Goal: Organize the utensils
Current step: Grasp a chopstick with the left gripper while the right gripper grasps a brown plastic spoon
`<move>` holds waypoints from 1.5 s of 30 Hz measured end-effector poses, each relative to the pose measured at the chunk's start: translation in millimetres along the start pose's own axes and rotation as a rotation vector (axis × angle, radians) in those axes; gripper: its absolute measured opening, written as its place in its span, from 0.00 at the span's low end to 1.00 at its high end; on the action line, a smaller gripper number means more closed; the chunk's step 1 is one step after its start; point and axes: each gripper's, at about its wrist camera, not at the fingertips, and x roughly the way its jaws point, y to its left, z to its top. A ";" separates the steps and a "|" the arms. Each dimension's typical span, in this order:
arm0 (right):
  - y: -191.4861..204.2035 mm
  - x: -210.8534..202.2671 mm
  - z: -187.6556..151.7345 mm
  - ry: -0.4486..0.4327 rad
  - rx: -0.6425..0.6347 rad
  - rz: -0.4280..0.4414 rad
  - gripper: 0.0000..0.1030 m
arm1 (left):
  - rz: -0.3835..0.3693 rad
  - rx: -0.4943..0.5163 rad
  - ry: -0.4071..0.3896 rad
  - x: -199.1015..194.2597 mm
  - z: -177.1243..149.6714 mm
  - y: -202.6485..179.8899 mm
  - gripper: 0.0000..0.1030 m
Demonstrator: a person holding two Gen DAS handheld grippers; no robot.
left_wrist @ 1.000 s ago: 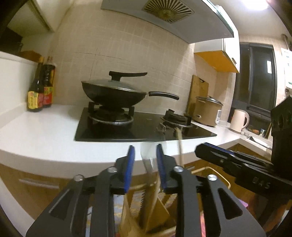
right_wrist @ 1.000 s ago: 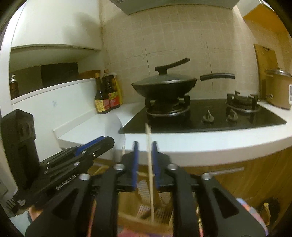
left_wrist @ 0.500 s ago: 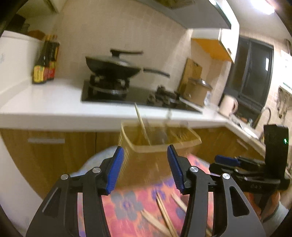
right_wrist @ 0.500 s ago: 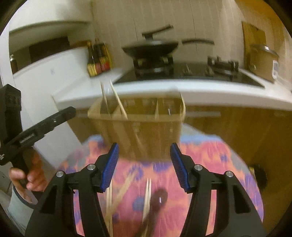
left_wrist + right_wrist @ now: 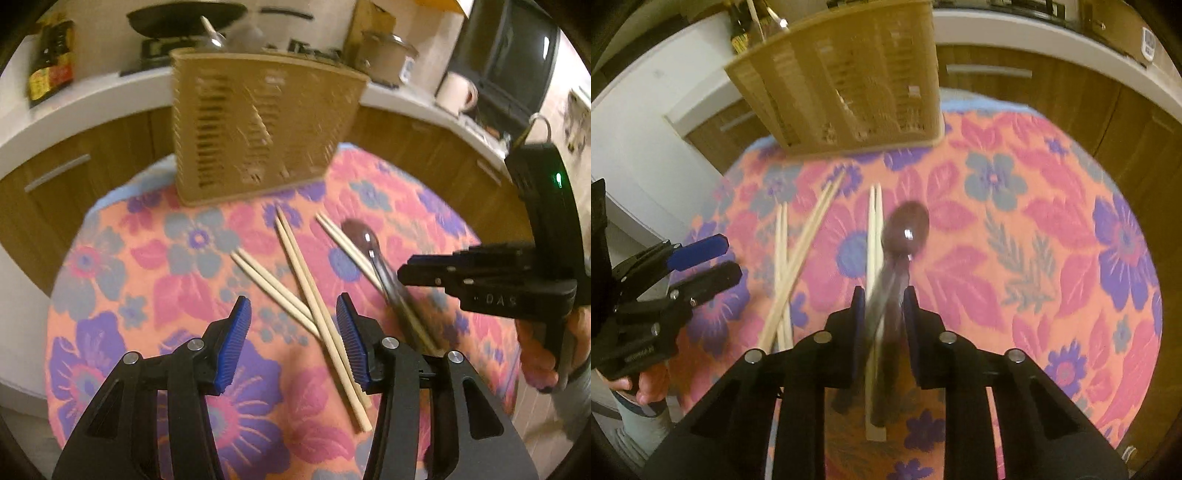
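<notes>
Two handheld grippers are working over a round table covered in a pink, orange and purple floral cloth (image 5: pixel 110 280), with loose utensils lying between them and a slatted tan utensil basket (image 5: pixel 258 122) standing at the far edge.

The left gripper (image 5: pixel 291 332) is hanging above the cloth, its blue-padded jaws standing about half apart and easing slightly inward, gripping nothing. A crossed pair of wooden chopsticks (image 5: pixel 314 306) is lying just ahead of and partly between its fingers, running down past the inside of its right finger; whether the pads are touching the sticks cannot be told. A second pair (image 5: pixel 266 277) is lying just ahead and slightly left of the tips, slipping under the crossed pair.

The right gripper (image 5: pixel 884 291) is pointing steeply down at the table, its jaws closing narrowly around the handle of a dark spoon (image 5: pixel 905 229). The handle is sitting between the pads, blurred, and a firm pinch cannot be confirmed. The spoon's bowl is lying straight ahead of the fingertips, toward the basket. A third pair of chopsticks (image 5: pixel 874 221) is lying flat just left of the spoon, running back beneath the gripper's left finger.

The basket is standing well ahead of both grippers, already holding a few upright utensils (image 5: pixel 212 31) that are poking above its rim. A person's hand (image 5: pixel 539 350) is wrapping the right gripper's grip, seen to the right of the left gripper. Kitchen cabinets (image 5: pixel 1052 92) are lining the background behind the table.
</notes>
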 end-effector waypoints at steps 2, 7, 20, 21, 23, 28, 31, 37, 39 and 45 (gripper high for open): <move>-1.0 3.0 -4.2 0.015 0.006 -0.003 0.14 | 0.004 0.015 0.023 5.9 -1.0 -3.2 0.39; -4.1 7.3 -6.1 0.036 0.012 -0.024 0.12 | -0.015 0.031 0.051 17.9 7.8 -10.7 0.30; -16.2 21.3 6.7 0.099 0.023 0.027 0.12 | 0.076 0.114 0.148 61.8 29.9 -32.4 0.33; -15.9 20.5 6.7 0.099 0.010 0.021 0.12 | 0.077 0.117 0.156 64.2 29.5 -32.9 0.30; -17.1 16.9 6.2 0.096 -0.003 -0.015 0.12 | 0.116 0.135 0.149 66.8 28.6 -35.7 0.22; -15.3 17.1 3.8 0.100 -0.028 -0.019 0.12 | 0.114 0.101 0.132 65.3 32.6 -31.3 0.03; -8.5 19.1 3.9 0.090 -0.065 -0.057 0.09 | 0.076 0.058 0.108 57.6 33.7 -26.3 0.03; -16.0 7.2 1.5 0.046 -0.050 -0.068 0.09 | -0.052 -0.069 0.035 23.6 32.5 -0.7 0.03; -25.4 1.8 2.0 0.037 -0.028 -0.069 0.09 | -0.117 -0.130 0.033 19.2 30.1 10.2 0.03; -22.0 5.4 -0.6 0.062 -0.163 -0.222 0.09 | -0.135 -0.257 0.059 23.1 9.8 41.3 0.03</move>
